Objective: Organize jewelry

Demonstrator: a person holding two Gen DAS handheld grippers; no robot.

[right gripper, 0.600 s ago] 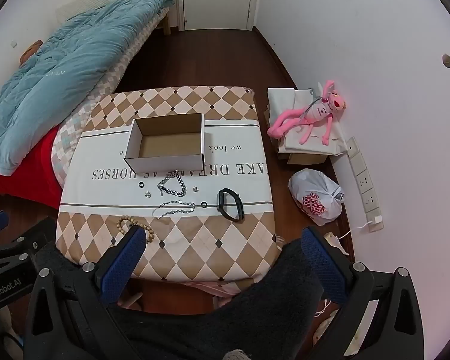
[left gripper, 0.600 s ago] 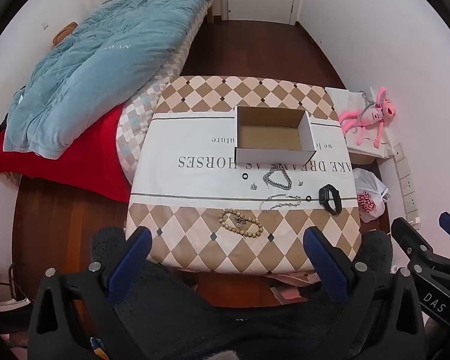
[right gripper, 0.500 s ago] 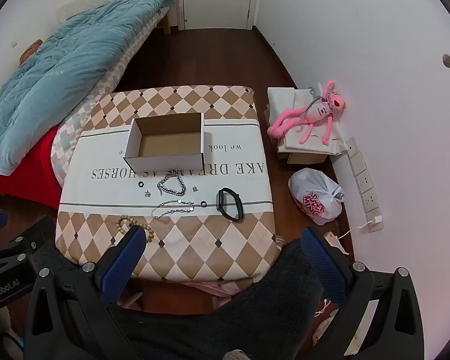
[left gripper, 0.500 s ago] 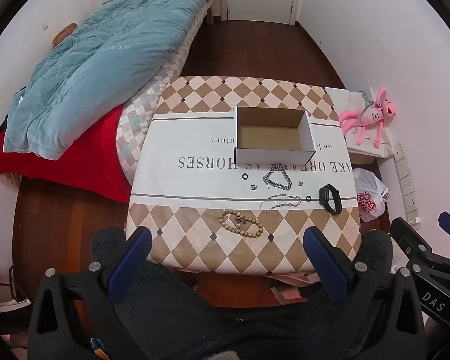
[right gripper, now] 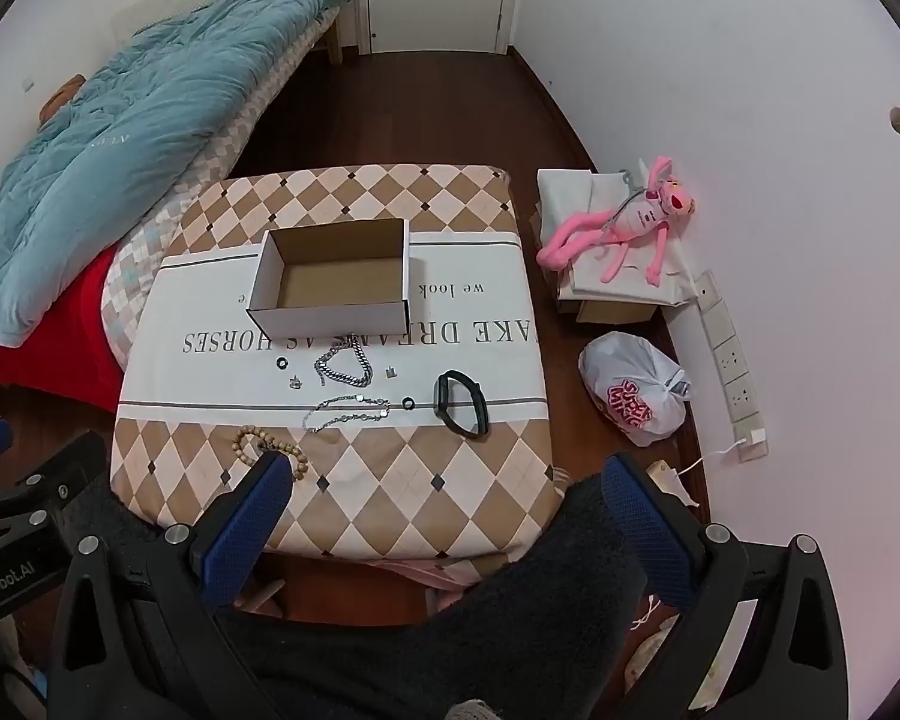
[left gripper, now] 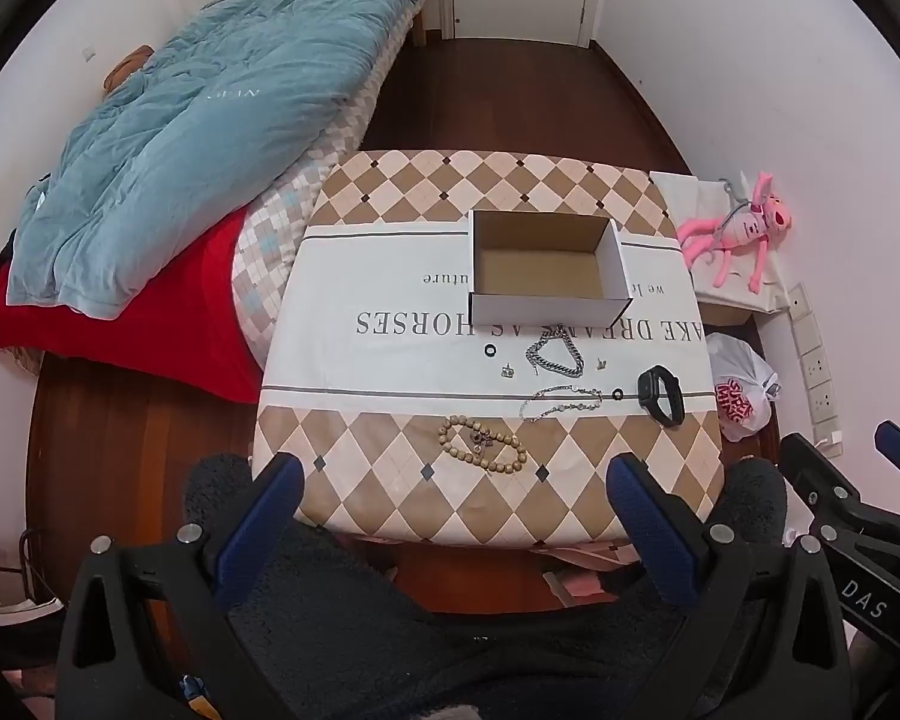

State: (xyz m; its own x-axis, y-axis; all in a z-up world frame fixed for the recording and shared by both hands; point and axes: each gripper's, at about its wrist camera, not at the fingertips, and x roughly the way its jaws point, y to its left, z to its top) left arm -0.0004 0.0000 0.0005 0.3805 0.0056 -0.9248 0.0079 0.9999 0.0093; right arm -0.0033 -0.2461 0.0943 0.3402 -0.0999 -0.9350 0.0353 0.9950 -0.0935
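An open cardboard box (left gripper: 543, 267) (right gripper: 333, 276) stands empty on the cloth-covered table (left gripper: 390, 480). In front of it lie a thick silver chain (left gripper: 555, 354) (right gripper: 345, 363), a thin silver chain (left gripper: 561, 401) (right gripper: 345, 411), a wooden bead bracelet (left gripper: 482, 444) (right gripper: 267, 450), a black watch band (left gripper: 660, 394) (right gripper: 462, 402), two small black rings (left gripper: 490, 350) (left gripper: 617, 393) and small earrings (left gripper: 508, 369). My left gripper (left gripper: 450, 483) and right gripper (right gripper: 444, 480) are both open and empty, held high above the table's near edge.
A bed with a blue duvet (left gripper: 192, 102) stands left of the table. A pink plush toy (right gripper: 624, 225) lies on folded cloth and boxes at the right wall, with a white plastic bag (right gripper: 636, 387) and wall sockets (right gripper: 729, 354) nearby. My dark-clothed knees (left gripper: 450, 630) are below.
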